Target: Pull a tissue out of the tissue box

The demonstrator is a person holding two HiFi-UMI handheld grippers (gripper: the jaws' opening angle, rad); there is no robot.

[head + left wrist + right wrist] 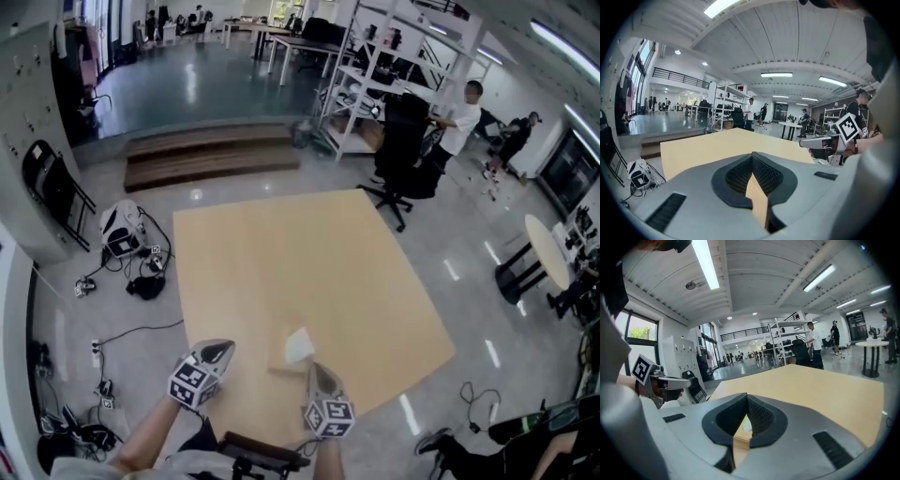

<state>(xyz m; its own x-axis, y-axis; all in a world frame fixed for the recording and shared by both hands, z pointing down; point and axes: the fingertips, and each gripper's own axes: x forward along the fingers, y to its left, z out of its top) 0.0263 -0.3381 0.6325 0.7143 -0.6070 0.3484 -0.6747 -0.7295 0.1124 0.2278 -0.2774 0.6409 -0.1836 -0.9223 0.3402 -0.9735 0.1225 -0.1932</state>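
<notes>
A tan tissue box [279, 357] stands near the front edge of the light wooden table [300, 253], with a white tissue [300, 345] sticking up from its top. My left gripper [225, 348] hovers just left of the box and is apart from it; its jaws meet at the tips [753, 157] with nothing between them. My right gripper [316, 367] is close to the box's front right, jaws together [746, 398]. Through the slit below its tips I see a sliver of the tissue [743, 424]. In the left gripper view the right gripper [820, 140] shows at the right.
A black office chair [403, 150] stands beyond the table's far right corner, and wooden steps [211, 155] lie behind the table. Cables and small devices [127, 246] lie on the floor at left. A round table [548, 248] is at right. People stand by the shelves [459, 122].
</notes>
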